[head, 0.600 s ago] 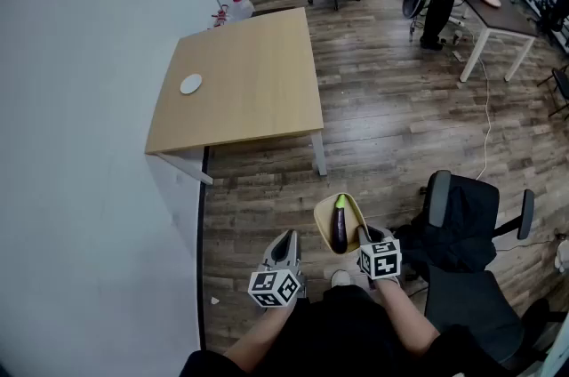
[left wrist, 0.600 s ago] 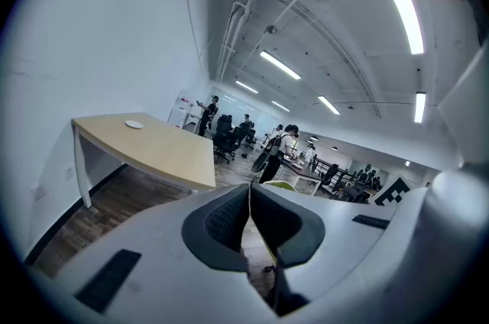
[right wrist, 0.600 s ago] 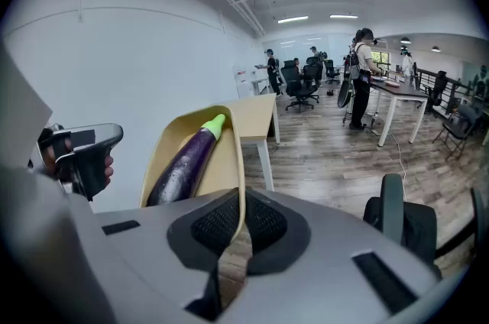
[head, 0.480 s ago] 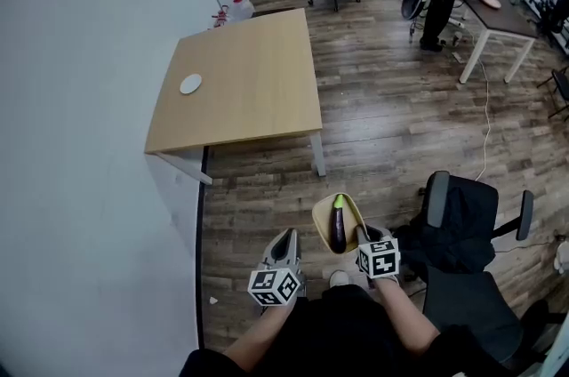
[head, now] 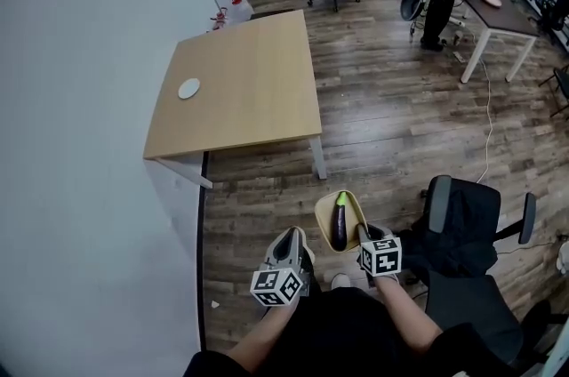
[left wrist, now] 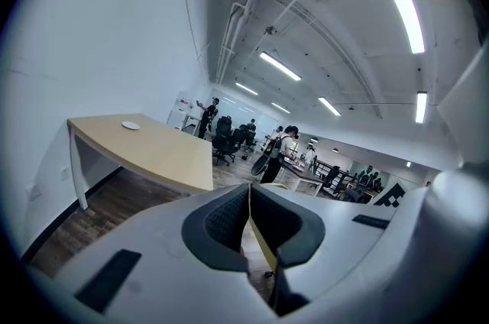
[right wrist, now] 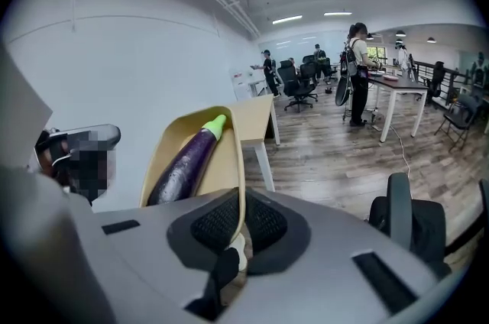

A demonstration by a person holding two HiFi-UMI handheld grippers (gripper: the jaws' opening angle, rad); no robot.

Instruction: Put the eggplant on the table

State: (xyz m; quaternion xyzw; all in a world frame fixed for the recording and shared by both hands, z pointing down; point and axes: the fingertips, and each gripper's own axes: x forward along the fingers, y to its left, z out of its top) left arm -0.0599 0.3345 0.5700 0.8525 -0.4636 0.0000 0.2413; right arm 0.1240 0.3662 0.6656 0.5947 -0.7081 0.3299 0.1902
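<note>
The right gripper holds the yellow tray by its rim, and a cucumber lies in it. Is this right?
No. An eggplant, not a cucumber, lies in the yellow tray; the right gripper does hold its rim. See the right gripper view.

Purple eggplant [head: 340,226], yellow tray [head: 324,219], tan table [head: 249,82]

**Student:** What does the wearer have on?

**Tutor:** A black top [head: 356,331] with short sleeves. A pale shoe [head: 340,279] shows just ahead of the top.

**Student:** And the tools beyond the top?

**Tutor:** The left gripper [head: 291,235] and right gripper [head: 363,233] have grey moulded shells and black cross-hatched pads [right wrist: 218,227]. Each bears a white marker cube [head: 276,286] with black squares, set nearer the top than its jaws.
</note>
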